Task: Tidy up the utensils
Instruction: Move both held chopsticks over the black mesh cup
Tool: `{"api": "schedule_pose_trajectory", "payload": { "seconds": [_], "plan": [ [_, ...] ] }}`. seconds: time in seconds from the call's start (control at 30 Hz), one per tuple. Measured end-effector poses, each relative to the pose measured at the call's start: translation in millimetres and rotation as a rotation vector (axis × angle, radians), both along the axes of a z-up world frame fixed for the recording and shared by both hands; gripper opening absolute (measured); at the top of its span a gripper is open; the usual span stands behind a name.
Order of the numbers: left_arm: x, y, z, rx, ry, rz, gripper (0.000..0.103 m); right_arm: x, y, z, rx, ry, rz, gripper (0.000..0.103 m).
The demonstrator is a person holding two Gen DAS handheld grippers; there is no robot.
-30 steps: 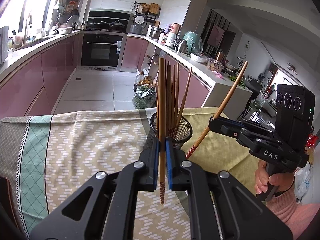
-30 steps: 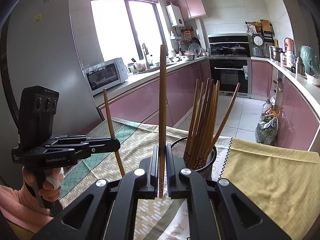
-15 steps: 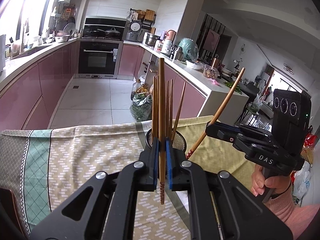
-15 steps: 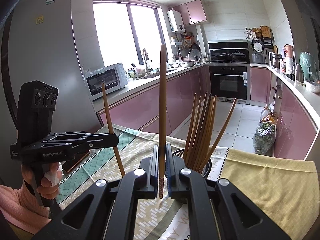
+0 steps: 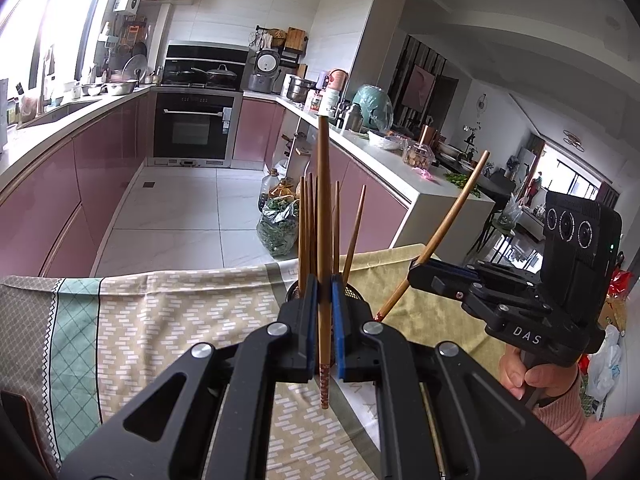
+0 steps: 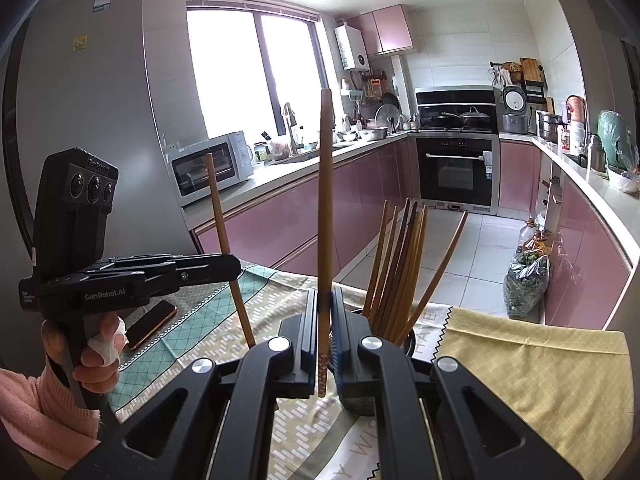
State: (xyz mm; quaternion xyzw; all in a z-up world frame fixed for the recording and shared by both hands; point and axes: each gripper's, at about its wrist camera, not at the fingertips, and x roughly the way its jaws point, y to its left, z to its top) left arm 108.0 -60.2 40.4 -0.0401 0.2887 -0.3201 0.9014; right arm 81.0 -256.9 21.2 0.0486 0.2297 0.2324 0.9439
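The left gripper (image 5: 324, 312) is clamped on one wooden chopstick (image 5: 324, 220), held near upright with its patterned end hanging below the blue pads. The right gripper (image 6: 323, 328) likewise pinches a second chopstick (image 6: 325, 200), also near upright. Both tools are above a table covered by a patterned tablecloth (image 5: 160, 312). The mesh utensil holder (image 6: 404, 340) stands on the cloth just beyond the grippers, holding a bundle of chopsticks (image 6: 400, 264) that lean outward. A phone (image 6: 150, 322) lies on the cloth beside the left hand (image 6: 92, 356).
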Motion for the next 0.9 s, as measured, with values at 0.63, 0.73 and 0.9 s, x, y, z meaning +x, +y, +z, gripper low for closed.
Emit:
{"api": "schedule_pose_trajectory", "payload": {
  "seconds": [0.63,0.73,0.9],
  "plan": [
    [6.1,-7.2,17.5,-0.024,-0.038,-0.008,0.007,-2.2,2.9,5.0,-0.009,-0.014,-0.008,0.006],
    [7.9,-7.3,17.2,-0.027,-0.040,-0.007,0.007,-1.5,3.3,6.5,-0.010,-0.018,-0.008,0.006],
    [10.0,-8.2,19.5,-0.033,-0.045,-0.005,0.007,-0.7,5.5,8.6,-0.013,-0.025,-0.009,0.006]
  ]
}}
